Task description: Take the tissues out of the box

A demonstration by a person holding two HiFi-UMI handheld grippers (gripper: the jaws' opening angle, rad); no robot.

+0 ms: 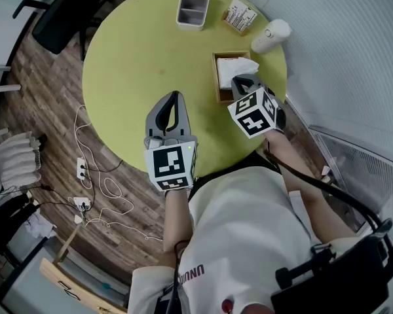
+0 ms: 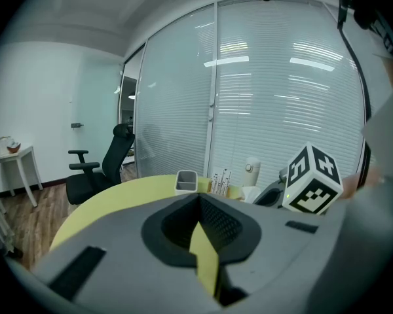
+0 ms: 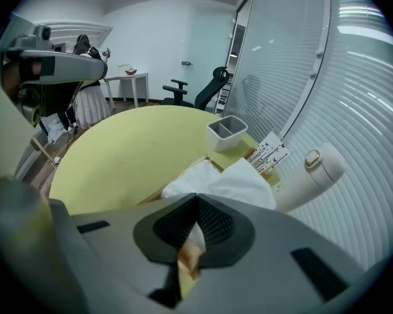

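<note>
Right tool (image 1: 241, 82) clenched on top tissue (image 1: 238, 66) at right-side box (image 1: 218, 78); best pulled straight up, slowly. Left tool (image 1: 175, 98) clenched empty; could brace box wall.

You're wearing a white tee (image 1: 249, 227) with dark lettering; your grey left tool (image 1: 176, 95) and right tool (image 1: 239, 79) are each sporting a black-and-white marker cube (image 1: 170, 165), black cable (image 1: 314, 182) trailing off the right.
</note>
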